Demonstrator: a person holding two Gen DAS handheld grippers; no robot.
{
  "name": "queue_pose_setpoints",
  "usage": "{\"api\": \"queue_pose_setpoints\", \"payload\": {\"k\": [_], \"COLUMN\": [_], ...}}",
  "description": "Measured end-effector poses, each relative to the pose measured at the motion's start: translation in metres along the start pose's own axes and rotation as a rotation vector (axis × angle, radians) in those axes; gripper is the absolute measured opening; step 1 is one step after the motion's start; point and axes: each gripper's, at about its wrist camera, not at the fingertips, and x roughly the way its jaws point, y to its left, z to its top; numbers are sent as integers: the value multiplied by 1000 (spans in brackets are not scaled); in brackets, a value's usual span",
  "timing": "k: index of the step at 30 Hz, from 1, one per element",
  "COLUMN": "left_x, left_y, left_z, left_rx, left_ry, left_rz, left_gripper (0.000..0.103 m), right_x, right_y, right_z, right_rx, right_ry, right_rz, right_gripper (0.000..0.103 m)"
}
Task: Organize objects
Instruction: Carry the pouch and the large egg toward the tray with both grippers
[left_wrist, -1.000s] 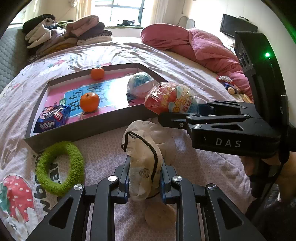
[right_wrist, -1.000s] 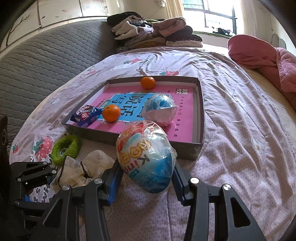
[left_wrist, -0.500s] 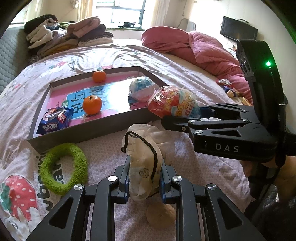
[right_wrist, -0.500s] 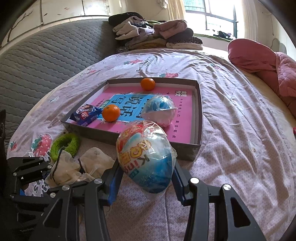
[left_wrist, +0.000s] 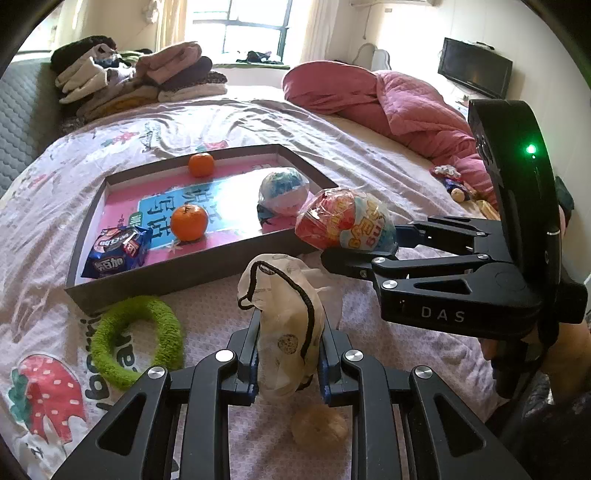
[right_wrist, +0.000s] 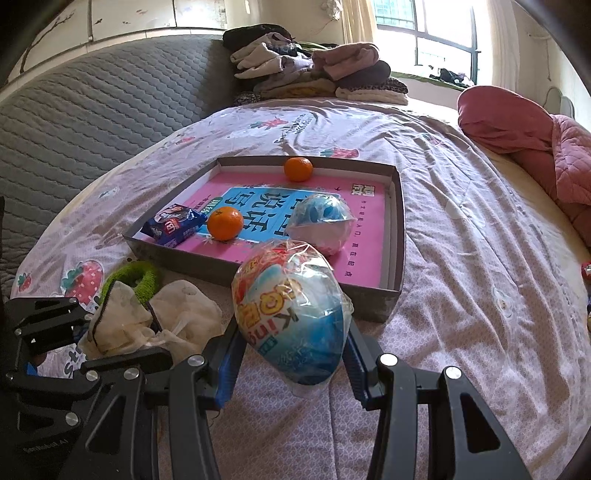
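Both your grippers have edged back from the tray (left_wrist: 155, 282), left gripper (left_wrist: 288, 360) clamped on the upright drawstring pouch (left_wrist: 286, 325), right gripper (right_wrist: 295, 354) clamped on the wrapped egg toy (right_wrist: 291, 314), long axis toward 11 o'clock, just short of the tray's near wall.

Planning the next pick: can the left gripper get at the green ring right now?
Probably not yet: the left gripper is shut on the cloth bag. The green ring itself lies uncovered beside it.

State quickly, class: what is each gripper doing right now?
Left gripper: closed on the cream drawstring cloth pouch.
Right gripper: closed on the plastic-wrapped red-and-blue toy egg.
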Motion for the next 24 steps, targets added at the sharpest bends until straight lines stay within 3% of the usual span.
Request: {"api": "queue_pose_setpoints", "payload": {"k": [24], "left_x": [-23], "left_y": [12], "left_z": [12], "left_rx": [-30], "left_ry": [-65], "left_rz": [5], "left_gripper": [24], "right_x": [-13], "right_y": [0], "right_z": [4], "right_rx": [5], "right_ry": [-43], "right_rz": [11], "right_gripper": [49]}}
